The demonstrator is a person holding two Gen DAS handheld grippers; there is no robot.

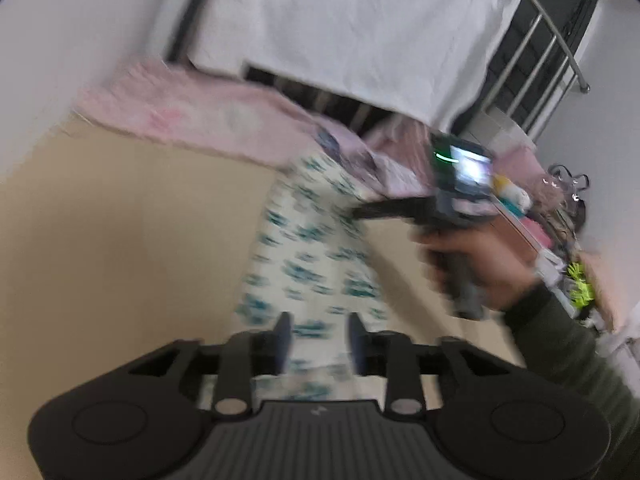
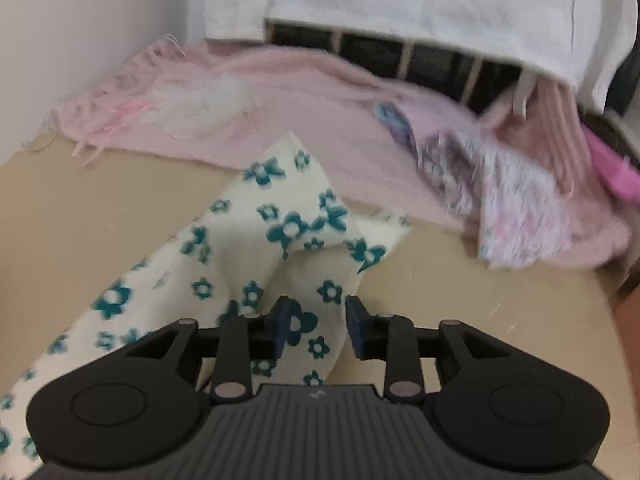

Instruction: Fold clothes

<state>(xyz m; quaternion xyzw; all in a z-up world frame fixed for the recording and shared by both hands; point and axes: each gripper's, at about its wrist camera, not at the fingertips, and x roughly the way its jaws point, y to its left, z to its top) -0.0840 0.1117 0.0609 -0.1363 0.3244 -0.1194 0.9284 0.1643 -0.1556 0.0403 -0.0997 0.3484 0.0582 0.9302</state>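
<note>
**Now both tools stood spread over the flowered garment**

Nearest me, the left tool (image 1: 318,342) had its jaws apart, with the flowered garment (image 1: 308,256) showing between the pads but no cloth pinched that I could see. The right tool (image 2: 316,326) was likewise spread; its pads framed a bit of the same cream cloth with teal flowers (image 2: 256,264), and I judged it was not gripping, since the fabric lay slack on the tan surface (image 2: 80,216) below.

The garment lay stretched long across that surface, one end partly turned back on itself. I took that for a first fold laid down, with both tools let go so the cloth could settle.

In the left view, the person's hand (image 1: 492,264) held the right tool out over the far end of the garment, presumably to square the fold.

Farther off, a pink blanket (image 2: 304,100) lay heaped along the edge with a small patterned cloth (image 2: 516,212) on it. Behind that a white sheet (image 2: 440,4) hung over a slatted frame. I saw no basket or bin, and the clutter at the far right was too blurred to name.
</note>
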